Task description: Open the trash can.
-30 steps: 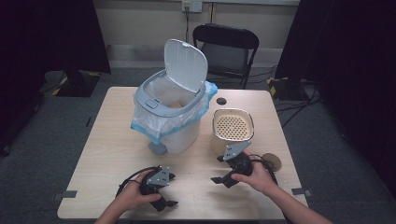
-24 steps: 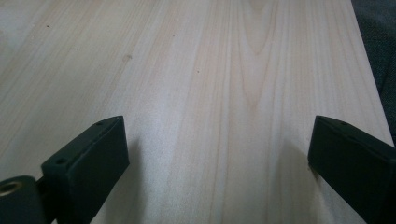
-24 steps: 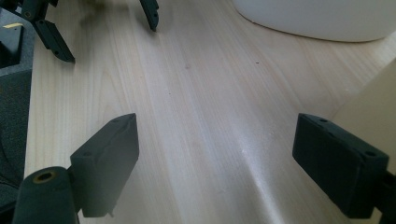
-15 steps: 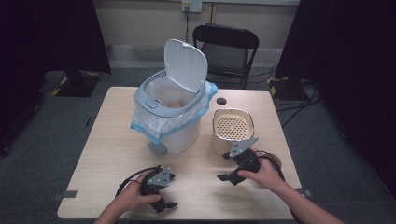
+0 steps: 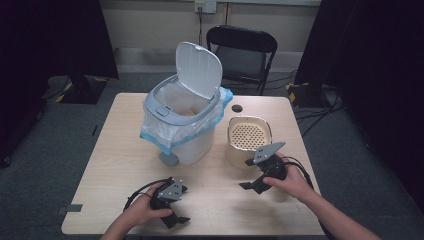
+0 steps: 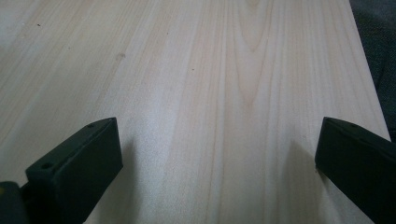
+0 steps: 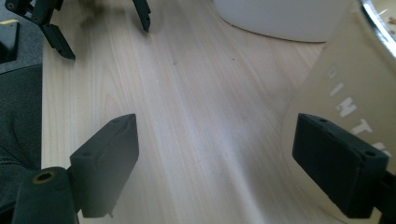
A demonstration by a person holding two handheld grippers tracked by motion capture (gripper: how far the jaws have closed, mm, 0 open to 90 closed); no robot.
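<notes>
Beside the cream strainer tub (image 5: 249,141) at the bench's (image 5: 115,160) right, the right tool (image 5: 250,183) hovers spread and empty — left tool (image 5: 181,205) wide apart, idle; risk: a jaw clips the wall and tips the tub toward the bin (image 5: 182,125).

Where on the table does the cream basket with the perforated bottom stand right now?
In the high view the cream basket stands on the right half of the table, just right of the lined white bin and directly beyond the right gripper.
</notes>
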